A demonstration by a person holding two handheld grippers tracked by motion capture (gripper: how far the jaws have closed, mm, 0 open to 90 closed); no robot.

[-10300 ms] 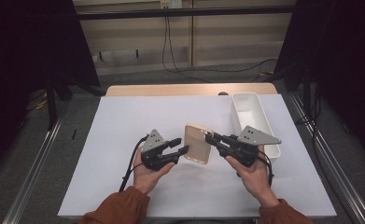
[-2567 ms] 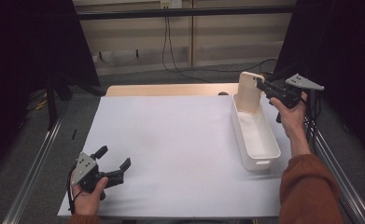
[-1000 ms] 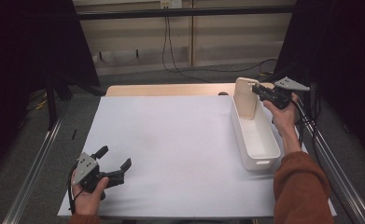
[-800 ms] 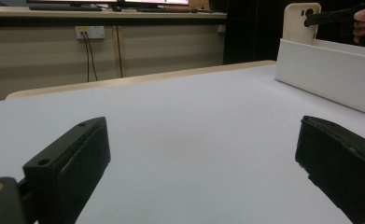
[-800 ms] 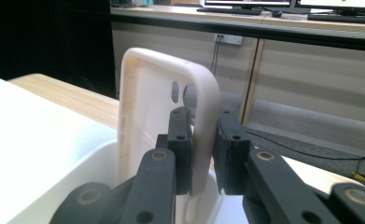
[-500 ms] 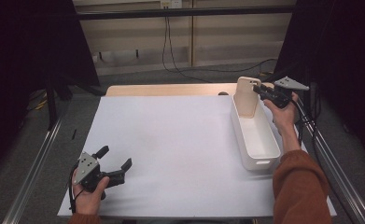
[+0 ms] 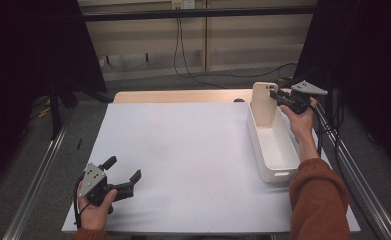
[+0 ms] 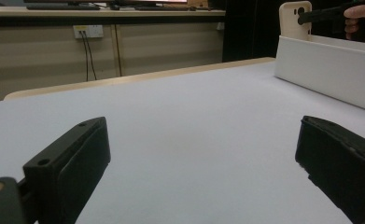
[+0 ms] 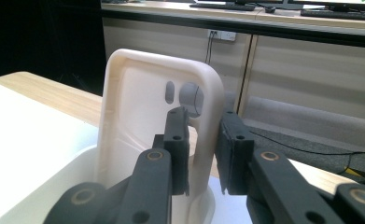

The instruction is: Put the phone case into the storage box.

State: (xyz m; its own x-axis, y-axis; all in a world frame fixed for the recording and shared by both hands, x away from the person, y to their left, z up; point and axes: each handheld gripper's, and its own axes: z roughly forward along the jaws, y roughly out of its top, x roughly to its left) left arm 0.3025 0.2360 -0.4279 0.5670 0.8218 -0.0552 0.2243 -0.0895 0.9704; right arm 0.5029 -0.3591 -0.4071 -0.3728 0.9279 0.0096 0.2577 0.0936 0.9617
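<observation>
High view: a cream-coloured, round-cornered plastic phone case [image 7: 263, 104] is seen standing upright in the far end of a white oblong plastic bin [image 7: 277, 152] at the right side of the white table sheet [image 7: 183, 160]. The right gripper [image 7: 279, 98] is held level beside it, and the case's edge lies between its black jaws. In the right gripper view the case [image 9: 147, 130] stands between the two pads; the left pad lies against its inner face, while a narrow gap is seen at the right pad, the jaws having just been opening, so the pinch is being loosened. Compared with about two and a half seconds ago, when the case was carried above the bin's rim, it has been lowered into the bin. The left gripper [image 7: 120, 176] is kept at the near left corner of the sheet, unmoved since then, its jaws spread wide with nothing between them, as the left gripper view confirms.
</observation>
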